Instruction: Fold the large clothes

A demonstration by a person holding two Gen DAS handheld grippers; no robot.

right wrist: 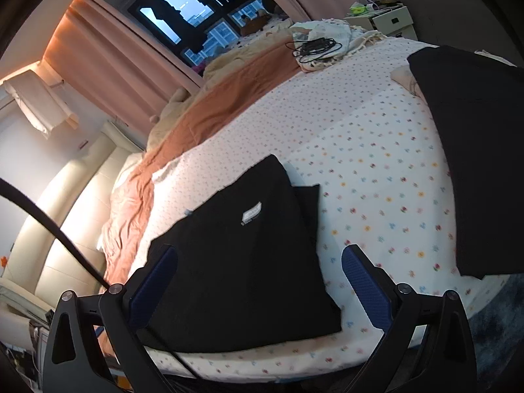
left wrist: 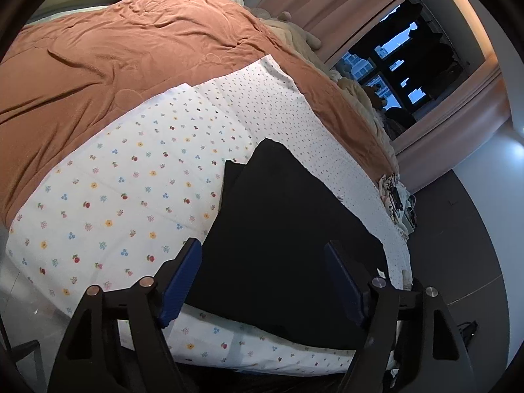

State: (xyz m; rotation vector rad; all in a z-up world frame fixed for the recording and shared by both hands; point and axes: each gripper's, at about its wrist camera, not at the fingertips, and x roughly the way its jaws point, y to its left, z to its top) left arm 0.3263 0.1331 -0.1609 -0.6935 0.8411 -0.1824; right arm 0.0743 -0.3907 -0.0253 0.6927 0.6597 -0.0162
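Observation:
In the left wrist view a black garment (left wrist: 288, 229) lies flat on the white floral sheet (left wrist: 124, 196) near the bed's front edge. My left gripper (left wrist: 262, 245) hovers over its near part, jaws apart, with no cloth pinched between the blue pads (left wrist: 183, 275). The right wrist view holds a folded black garment (right wrist: 235, 262) with a small white label (right wrist: 251, 213), lying on the same floral sheet (right wrist: 376, 180). Above it my right gripper (right wrist: 261, 250) stands open, gripping nothing. A second black garment (right wrist: 475, 163) lies at the right.
An orange-brown blanket (left wrist: 114, 55) covers the far side of the bed. A bundle of black cable (right wrist: 314, 47) rests on a pale cloth at the far corner. Curtains and a dark window (left wrist: 409, 75) stand beyond. A cream headboard (right wrist: 65, 213) lies left, crossed by a black cord (right wrist: 49, 219).

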